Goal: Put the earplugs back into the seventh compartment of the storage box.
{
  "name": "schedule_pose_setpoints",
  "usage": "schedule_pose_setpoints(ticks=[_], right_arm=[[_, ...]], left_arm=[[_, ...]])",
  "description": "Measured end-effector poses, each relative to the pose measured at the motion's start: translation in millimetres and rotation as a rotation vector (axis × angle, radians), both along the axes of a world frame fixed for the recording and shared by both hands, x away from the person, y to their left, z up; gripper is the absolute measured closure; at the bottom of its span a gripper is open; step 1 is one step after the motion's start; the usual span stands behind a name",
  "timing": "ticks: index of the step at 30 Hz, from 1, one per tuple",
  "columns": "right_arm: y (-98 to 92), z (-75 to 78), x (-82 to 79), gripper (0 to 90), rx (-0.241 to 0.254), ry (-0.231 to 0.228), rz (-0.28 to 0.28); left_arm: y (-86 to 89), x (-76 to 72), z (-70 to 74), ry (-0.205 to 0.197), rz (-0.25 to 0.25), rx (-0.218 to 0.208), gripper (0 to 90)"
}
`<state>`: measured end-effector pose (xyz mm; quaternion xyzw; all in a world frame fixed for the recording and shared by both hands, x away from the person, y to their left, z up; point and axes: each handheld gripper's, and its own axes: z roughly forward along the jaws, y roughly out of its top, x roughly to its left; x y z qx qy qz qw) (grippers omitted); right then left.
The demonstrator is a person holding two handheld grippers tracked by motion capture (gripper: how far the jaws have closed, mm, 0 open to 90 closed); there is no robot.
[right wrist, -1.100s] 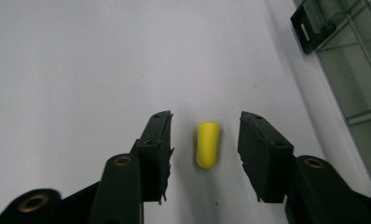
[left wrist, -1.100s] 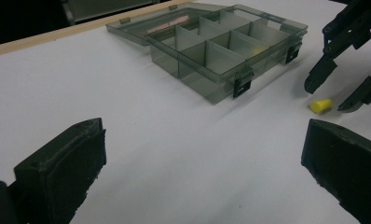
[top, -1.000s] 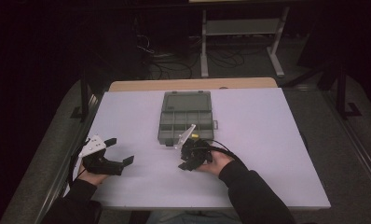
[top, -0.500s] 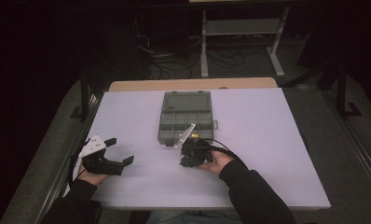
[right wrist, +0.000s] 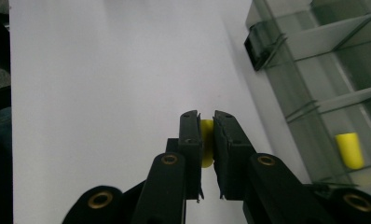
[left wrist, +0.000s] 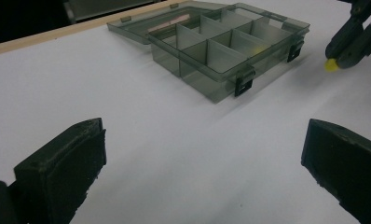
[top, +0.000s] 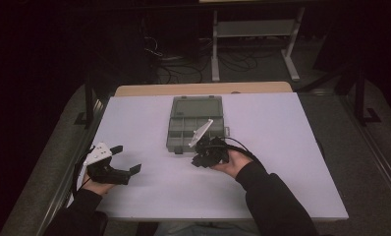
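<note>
A: What is the small yellow piece (right wrist: 207, 142) doing?

B: It sits pinched between the two black jaws of the right gripper (right wrist: 206, 122), with the pads pressed on either side of it. From the left gripper view the same yellow piece (left wrist: 331, 66) pokes out of the jaw tips, just above the white table (top: 282, 128) and just beside the front edge of the box.

A: Which box?

B: A clear grey compartment box (top: 193, 132), lid open and laid back flat toward the far side of the table. Dividers split it into several cells. One cell near the front edge holds a second yellow piece (right wrist: 350, 150), lying on its floor.

A: And the jaws on that right gripper, were they moving?

B: They have just been closing, and now they stand narrow with the yellow piece between them.

A: The other hand?

B: The left gripper (top: 122, 160) is near the table's left edge, well apart from the box. Its jaws stand wide with nothing between them; bare table shows in the gap.
</note>
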<state>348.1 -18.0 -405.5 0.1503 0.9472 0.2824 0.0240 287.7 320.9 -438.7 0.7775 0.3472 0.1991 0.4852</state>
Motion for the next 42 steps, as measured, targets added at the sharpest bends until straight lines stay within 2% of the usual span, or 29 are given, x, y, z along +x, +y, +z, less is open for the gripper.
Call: schedule_pose_setpoints(ticks=[16,30,42], right_arm=[[-1.4,32.6,13.0,80.7,0.005,-0.047,-0.020],[-7.5,39.5,37.0,80.8,-0.012,-0.058,-0.076],[-17.8,34.5,55.6,80.7,0.000,-0.040,-0.145]], left_arm=[[0.2,0.0,0.0,0.001,0.000,0.000,0.0],[0.2,0.1,-0.1,0.002,-0.001,0.000,0.0],[-0.2,0.1,-0.2,0.003,-0.002,0.000,0.0]])
